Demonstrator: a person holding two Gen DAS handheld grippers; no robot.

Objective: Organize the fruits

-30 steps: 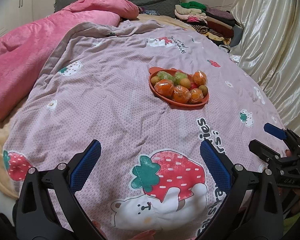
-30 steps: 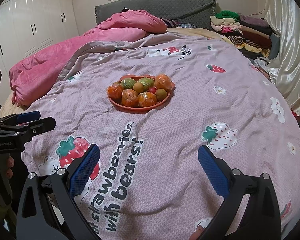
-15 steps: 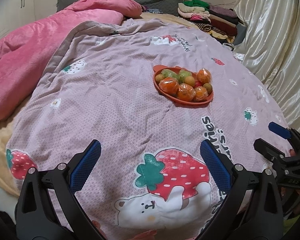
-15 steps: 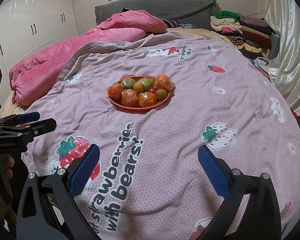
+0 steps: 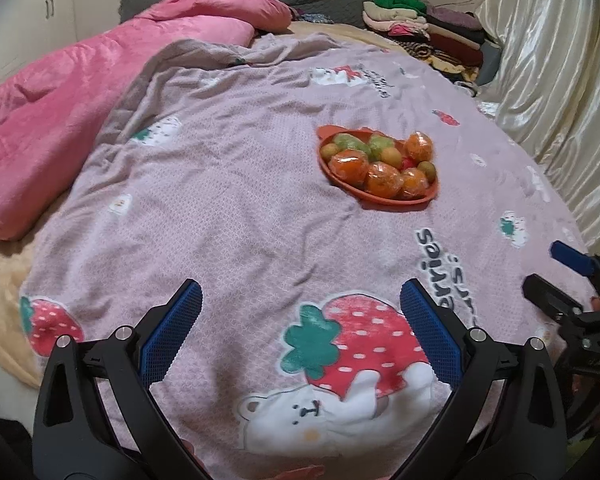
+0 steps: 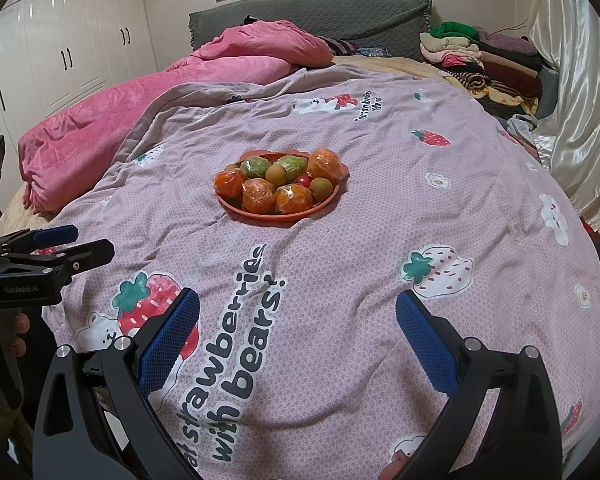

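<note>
Orange oval plate (image 6: 260,213) heaped with plastic-wrapped round fruits (image 6: 259,196), on quilted blanket (image 6: 380,208).

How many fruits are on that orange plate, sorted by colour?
On the plate, as far as the right wrist view shows:
Orange, plastic-wrapped: 4
Green, wrapped: 2
Brownish-yellow, small and round: 2 in plain sight, maybe another half hidden at the back left
Red, small: 1
Total: 9 clearly visible; some may be hidden beneath.

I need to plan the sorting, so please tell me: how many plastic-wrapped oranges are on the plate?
4. Three lie along the plate's near edge: left, middle, right. The fourth sits at the far right. More may be hidden underneath.
</note>
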